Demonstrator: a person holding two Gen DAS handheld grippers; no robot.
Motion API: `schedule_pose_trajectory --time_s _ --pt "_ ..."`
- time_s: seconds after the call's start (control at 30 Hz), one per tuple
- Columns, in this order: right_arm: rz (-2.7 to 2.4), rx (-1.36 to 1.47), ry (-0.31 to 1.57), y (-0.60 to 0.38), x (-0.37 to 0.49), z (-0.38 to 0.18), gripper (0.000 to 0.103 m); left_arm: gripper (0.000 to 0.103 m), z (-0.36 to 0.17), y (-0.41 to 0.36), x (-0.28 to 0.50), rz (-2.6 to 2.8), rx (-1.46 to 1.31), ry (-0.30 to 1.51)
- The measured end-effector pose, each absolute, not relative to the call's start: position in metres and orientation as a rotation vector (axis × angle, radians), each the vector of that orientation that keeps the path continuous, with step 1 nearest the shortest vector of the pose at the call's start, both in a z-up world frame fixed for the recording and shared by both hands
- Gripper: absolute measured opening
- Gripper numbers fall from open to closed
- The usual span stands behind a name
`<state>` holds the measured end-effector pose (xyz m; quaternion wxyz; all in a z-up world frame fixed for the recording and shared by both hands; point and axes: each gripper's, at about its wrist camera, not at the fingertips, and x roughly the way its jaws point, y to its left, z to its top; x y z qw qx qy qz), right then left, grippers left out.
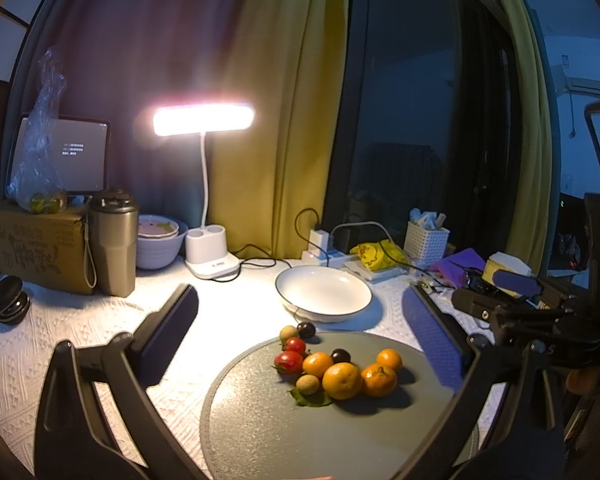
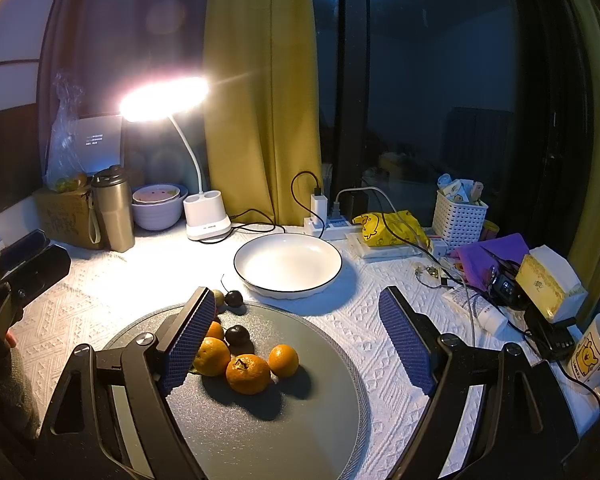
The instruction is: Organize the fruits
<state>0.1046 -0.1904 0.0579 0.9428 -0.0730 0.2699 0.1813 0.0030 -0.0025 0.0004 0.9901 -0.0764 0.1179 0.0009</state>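
Both tongs, left [image 1: 300, 344] and right [image 2: 300, 336], hang apart and empty over the mat [image 2: 300, 432]; the fruits [image 1: 340, 368] sit clustered there, touching; a careless pinch could roll neighbours onto the bench [image 2: 120, 280], missing the bowl [image 2: 288, 264].

L gripper [image 1: 300, 332] & R gripper [image 2: 300, 336]: jaws wide apart, empty.

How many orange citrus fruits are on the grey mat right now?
4, all clustered on the grey mat: the largest in front, one with a stem scar beside it, a small one behind, another beside the tomatoes.
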Motion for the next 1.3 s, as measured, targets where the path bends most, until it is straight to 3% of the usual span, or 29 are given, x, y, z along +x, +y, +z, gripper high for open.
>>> schedule_pose_trajectory --time_s 0.87,1.3 --pt "0.371 -0.148 0.557 -0.184 0.106 0.058 0.087 0.102 -0.001 -0.004 0.006 -0.002 -0.157 0.250" --pt "0.373 -0.134 0.641 -0.185 0.116 0.027 0.087 0.102 -0.028 -0.012 0.024 -0.027 -0.141 0.367"
